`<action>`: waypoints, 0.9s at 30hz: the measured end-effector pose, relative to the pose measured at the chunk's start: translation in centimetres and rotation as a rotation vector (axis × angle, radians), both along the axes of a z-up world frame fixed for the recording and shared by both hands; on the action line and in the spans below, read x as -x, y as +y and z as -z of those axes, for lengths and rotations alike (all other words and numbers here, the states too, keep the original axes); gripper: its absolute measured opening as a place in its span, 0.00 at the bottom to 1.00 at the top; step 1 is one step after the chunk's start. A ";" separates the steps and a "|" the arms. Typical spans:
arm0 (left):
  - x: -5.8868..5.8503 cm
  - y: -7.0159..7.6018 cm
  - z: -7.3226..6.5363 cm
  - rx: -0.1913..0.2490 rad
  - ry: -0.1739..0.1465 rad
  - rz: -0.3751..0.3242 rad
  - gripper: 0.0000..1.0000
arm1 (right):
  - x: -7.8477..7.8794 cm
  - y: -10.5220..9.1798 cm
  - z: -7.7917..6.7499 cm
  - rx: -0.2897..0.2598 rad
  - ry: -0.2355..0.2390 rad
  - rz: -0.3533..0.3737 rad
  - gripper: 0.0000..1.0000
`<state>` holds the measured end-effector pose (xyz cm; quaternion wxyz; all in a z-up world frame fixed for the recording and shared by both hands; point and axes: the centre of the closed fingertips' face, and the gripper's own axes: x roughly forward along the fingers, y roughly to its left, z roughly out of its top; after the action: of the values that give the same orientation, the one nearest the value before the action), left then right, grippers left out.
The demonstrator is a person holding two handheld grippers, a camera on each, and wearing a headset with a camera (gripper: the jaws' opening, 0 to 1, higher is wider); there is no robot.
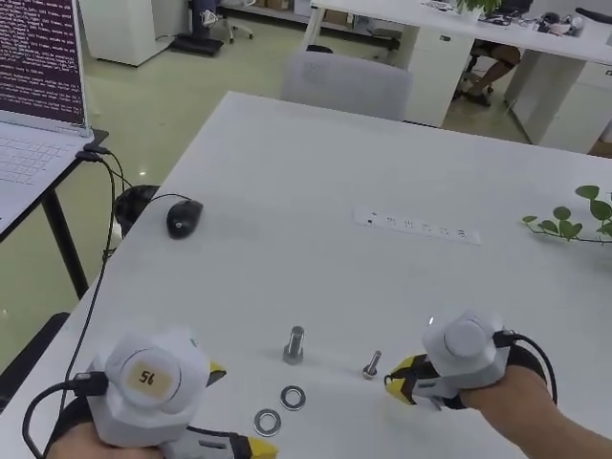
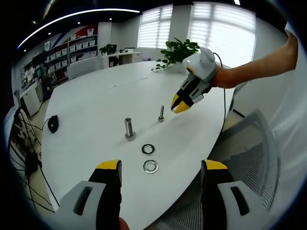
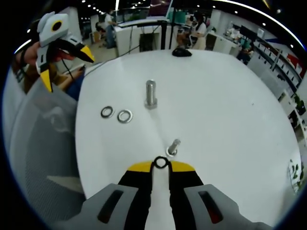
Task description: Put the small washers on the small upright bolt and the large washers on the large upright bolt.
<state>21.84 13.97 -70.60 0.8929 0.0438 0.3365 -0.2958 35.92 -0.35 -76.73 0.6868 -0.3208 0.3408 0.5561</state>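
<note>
Right gripper pinches a small washer in its fingers, just short of the small bolt — next, likely centre the hole over the bolt tip and release. Left gripper, fingers wide, hovers near two large washers on the tabletop.

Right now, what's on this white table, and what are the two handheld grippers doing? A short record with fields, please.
table: white, rounded edge
large bolt: upright
small bolt: upright, just ahead of the right gripper's tips
loose washers: two, lying flat side by side near the large bolt
right gripper: shut on a small washer
left gripper: open, holding nothing
mouse: far left of the table
</note>
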 end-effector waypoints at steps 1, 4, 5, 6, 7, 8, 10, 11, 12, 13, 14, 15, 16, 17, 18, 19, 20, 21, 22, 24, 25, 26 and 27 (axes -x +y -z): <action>-0.1 0.0 0.0 0.001 -0.001 -0.002 0.67 | -0.2 0.1 -0.2 -0.002 -0.003 0.001 0.13; -0.1 0.0 -0.1 0.004 -0.003 -0.005 0.67 | -0.7 0.4 -0.6 -0.005 -0.016 0.001 0.13; -0.1 0.0 0.0 0.004 -0.003 -0.005 0.67 | -0.8 0.5 -0.8 -0.007 -0.021 0.000 0.13; -0.1 0.0 0.0 0.003 -0.002 -0.004 0.67 | -1.1 0.7 -1.0 -0.007 -0.026 -0.002 0.13; -0.1 0.0 0.0 0.003 -0.002 -0.004 0.67 | -1.2 0.8 -1.1 -0.007 -0.029 -0.003 0.13; -0.1 0.0 0.0 0.004 -0.002 -0.005 0.67 | -1.3 0.9 -1.2 -0.008 -0.031 -0.003 0.13; 0.0 0.0 0.0 0.006 -0.001 -0.006 0.67 | -1.6 1.1 -1.4 -0.009 -0.035 -0.003 0.13; 0.0 0.0 0.0 0.005 -0.001 -0.006 0.67 | -1.8 1.3 -1.4 -0.007 -0.038 -0.005 0.13; 0.0 0.0 0.0 0.006 -0.002 -0.006 0.67 | -1.8 1.4 -1.4 -0.004 -0.038 -0.007 0.13; 0.0 0.0 0.0 0.007 -0.002 -0.007 0.67 | -2.0 1.6 -1.5 -0.001 -0.039 -0.010 0.13; 0.0 0.1 0.0 0.007 -0.001 -0.007 0.67 | -2.0 1.6 -1.5 0.002 -0.039 -0.011 0.13; 0.0 0.1 0.0 0.005 -0.002 -0.007 0.67 | -2.1 1.7 -1.5 0.008 -0.040 -0.015 0.13; 0.0 0.2 0.0 0.004 -0.002 -0.008 0.67 | -2.2 1.8 -1.4 0.014 -0.039 -0.017 0.13; 0.0 0.2 0.0 0.006 -0.003 -0.009 0.67 | -2.2 1.8 -1.3 0.026 -0.038 -0.022 0.13; 0.0 0.3 0.0 0.006 -0.003 -0.011 0.67 | -2.3 1.8 -1.2 0.031 -0.039 -0.025 0.13; 0.0 0.3 0.0 0.005 -0.003 -0.013 0.67 | -2.3 1.8 -1.1 0.035 -0.035 -0.028 0.13; 0.0 0.4 0.0 0.005 -0.003 -0.014 0.67 | -2.3 1.8 -1.0 0.039 -0.030 -0.031 0.13; 0.0 0.5 0.0 0.006 -0.002 -0.017 0.67 | -2.3 1.8 -1.0 0.042 -0.029 -0.033 0.13; 0.0 0.5 0.0 0.006 -0.002 -0.018 0.67 | -2.3 1.8 -0.9 0.048 -0.028 -0.036 0.13; 0.1 0.5 0.0 0.006 -0.002 -0.020 0.67 | -2.2 1.9 -0.8 0.054 -0.023 -0.042 0.13; 0.1 0.5 0.0 0.006 -0.001 -0.021 0.67 | -2.2 1.9 -0.8 0.057 -0.024 -0.045 0.13; 0.1 0.6 0.0 0.006 -0.001 -0.021 0.67 | -2.2 1.9 -0.7 0.061 -0.024 -0.049 0.13; 0.1 0.6 0.0 0.006 0.000 -0.021 0.67 | -2.3 2.0 -0.7 0.064 -0.024 -0.052 0.13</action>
<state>21.73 14.53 -70.61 0.8961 0.0378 0.3360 -0.2875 38.20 1.63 -76.04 0.6655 -0.3579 0.3418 0.5587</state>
